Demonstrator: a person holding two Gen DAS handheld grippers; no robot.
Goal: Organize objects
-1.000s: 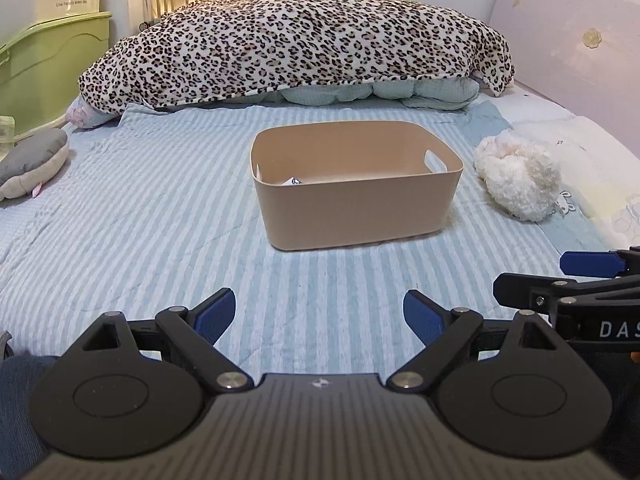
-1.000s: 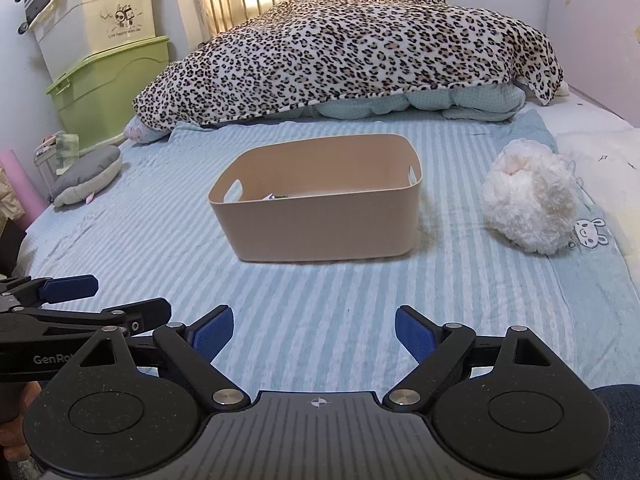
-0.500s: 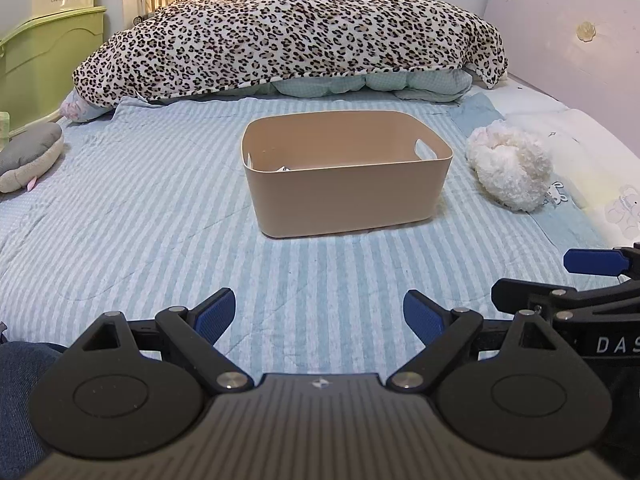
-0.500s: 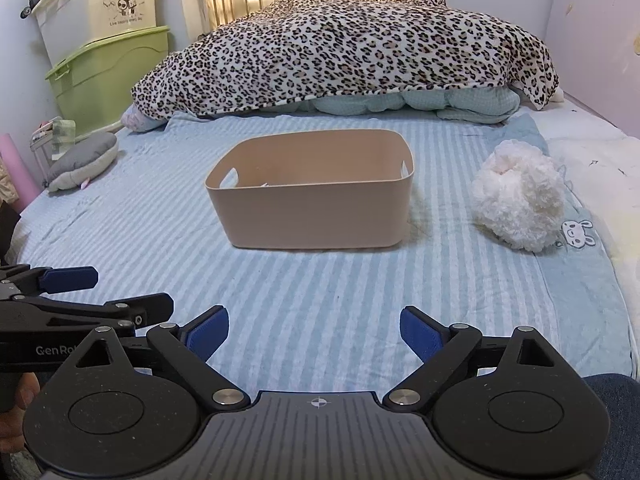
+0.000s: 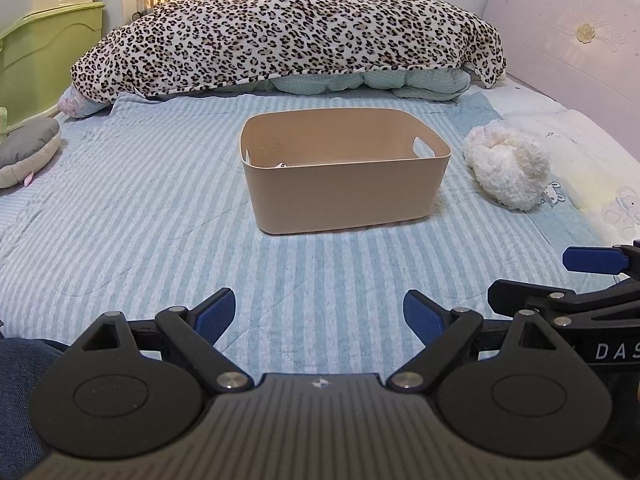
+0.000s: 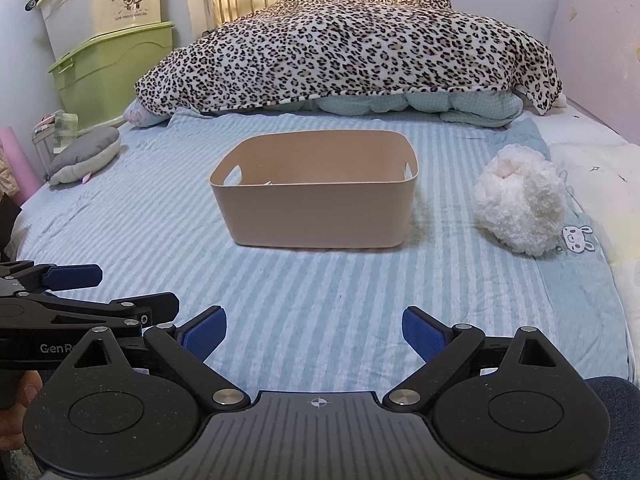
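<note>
A tan plastic bin [image 5: 344,196] [image 6: 316,216] stands mid-bed on the striped blue sheet; a small white item shows low inside it. A fluffy white plush [image 5: 506,168] [image 6: 520,204] lies to its right. A grey plush [image 5: 24,150] [image 6: 82,154] lies at the left edge. My left gripper [image 5: 320,314] is open and empty, low near the bed's front edge. My right gripper [image 6: 314,330] is open and empty beside it. Each gripper shows at the edge of the other's view.
A leopard-print blanket [image 5: 288,32] over a bunched quilt fills the far end of the bed. Stacked green and cream storage boxes [image 6: 108,48] stand at the left wall. A pale headboard [image 5: 568,48] runs along the right. Striped sheet lies between me and the bin.
Both grippers have pulled back and dropped lower, so the bin looks a bit farther and less of its inside shows. Jaws stayed open.
</note>
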